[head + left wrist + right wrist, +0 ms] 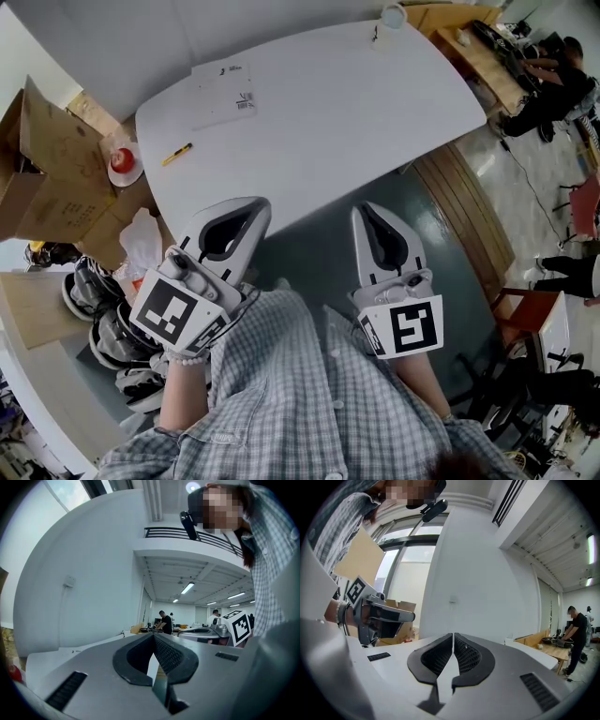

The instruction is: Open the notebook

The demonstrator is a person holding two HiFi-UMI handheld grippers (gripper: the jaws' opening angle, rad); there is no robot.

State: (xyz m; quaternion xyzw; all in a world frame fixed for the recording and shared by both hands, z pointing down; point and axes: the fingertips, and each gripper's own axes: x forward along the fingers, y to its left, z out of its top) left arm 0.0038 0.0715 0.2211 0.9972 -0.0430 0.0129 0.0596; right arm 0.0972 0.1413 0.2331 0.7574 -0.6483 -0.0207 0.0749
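Off the table's left side stands a cardboard box (pixel 47 169), with a red thing on a white dish (pixel 123 161) beside it; neither bears on your job. On the table (pixel 375 122), a yellow pen (pixel 176 154) lies near the left edge. Just beyond it, towards the far left corner, lies the notebook (pixel 225 94). It is white, lies flat and looks closed to me, well apart from both of your tools.

Your left gripper (pixel 255 204) sits close to your body with its tip at the table's near edge. Its jaws are pressed together on nothing and point level. Your right gripper (pixel 364 210) is held the same way just short of the edge, jaws also together and empty.

I judge that you carry them shut and tucked in because the reach has not begun. The notebook lies away to your left, so the left gripper has the shorter way to it. You will have to spread a pair of jaws before you can pinch the cover's edge. The other gripper could press the back down so the book does not slide.
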